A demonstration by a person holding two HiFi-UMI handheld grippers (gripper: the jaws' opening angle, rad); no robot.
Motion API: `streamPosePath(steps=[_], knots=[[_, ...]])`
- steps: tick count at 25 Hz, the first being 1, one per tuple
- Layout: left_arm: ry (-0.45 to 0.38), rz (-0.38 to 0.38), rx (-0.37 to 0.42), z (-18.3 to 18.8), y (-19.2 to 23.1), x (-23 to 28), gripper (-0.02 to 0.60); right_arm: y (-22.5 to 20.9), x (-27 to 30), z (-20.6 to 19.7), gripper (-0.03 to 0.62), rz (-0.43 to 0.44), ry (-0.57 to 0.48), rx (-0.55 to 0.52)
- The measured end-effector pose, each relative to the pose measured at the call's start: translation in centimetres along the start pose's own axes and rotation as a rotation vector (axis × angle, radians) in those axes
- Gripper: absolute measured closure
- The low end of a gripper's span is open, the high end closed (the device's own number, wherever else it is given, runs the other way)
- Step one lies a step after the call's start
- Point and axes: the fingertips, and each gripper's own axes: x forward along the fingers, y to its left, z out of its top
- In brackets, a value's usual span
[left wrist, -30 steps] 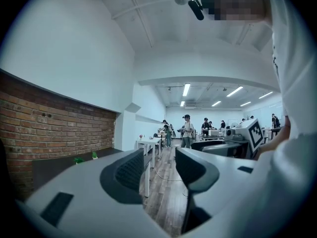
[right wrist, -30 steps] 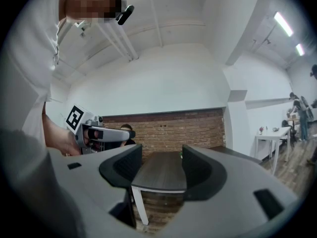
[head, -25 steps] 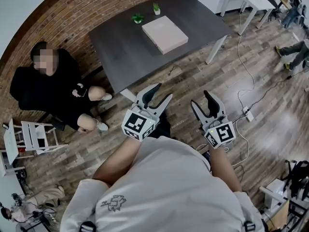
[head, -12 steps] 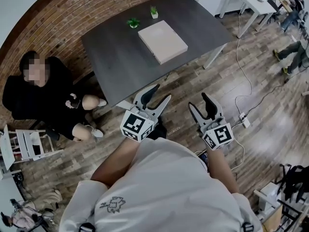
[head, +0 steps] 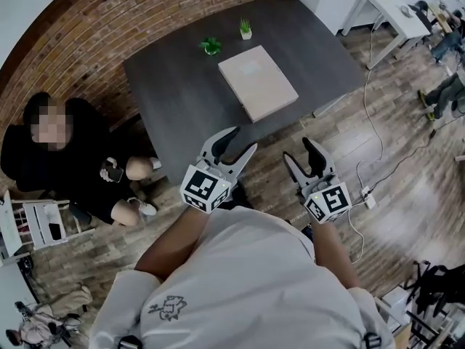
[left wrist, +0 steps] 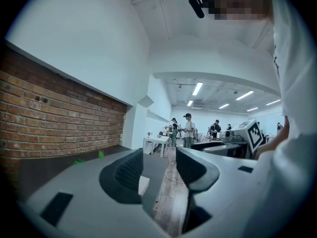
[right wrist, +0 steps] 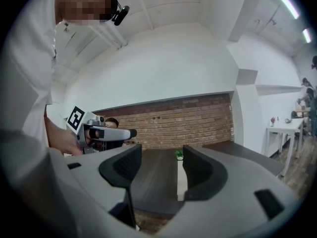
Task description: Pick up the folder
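Note:
The folder (head: 258, 82), a pale beige flat slab, lies on the dark grey table (head: 174, 93) toward its far right part. My left gripper (head: 243, 139) hangs open just short of the table's near edge, nothing between its jaws. My right gripper (head: 299, 150) is open beside it, over the wooden floor near the table's corner, also empty. In the left gripper view the folder (left wrist: 143, 185) shows as a pale block between the open jaws (left wrist: 158, 167), far ahead. The right gripper view shows the tabletop and a pale strip of folder (right wrist: 181, 181) beyond its open jaws (right wrist: 157, 170).
Two small green plants (head: 211, 46) (head: 245, 27) stand at the table's far edge by the brick wall. A person in black (head: 65, 151) sits on the floor left of the table. A white desk (head: 392, 2) and cables (head: 370, 122) lie to the right.
Both grippers have moved forward together toward the table, so the table and folder sit nearer in the head view. Both pairs of jaws stay open and empty.

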Motion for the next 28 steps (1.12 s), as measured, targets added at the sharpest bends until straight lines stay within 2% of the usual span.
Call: streamPosePath(steps=[6,15,20,28], knots=[[0.005,0.017,-0.006,0.9,4.7,1.8,0.364,-1.3,5.3,0.5,0.344,0.032,0.016,0.009],[0.001,0.077,0.001,2.1,8.2,3.6,0.364,-3.2,9.9,1.4,0.344,0.113,0.018,-0.001],[-0.007,0.149,0.007,2.5,9.6,5.7,0.364,-6.0,12.5,1.8,0.344,0.19,0.021,-0.01],[0.01,0.309,-0.038,1.9,12.3,10.9,0.36,-12.7,17.0,2.3,0.339,0.334,0.047,-0.009]])
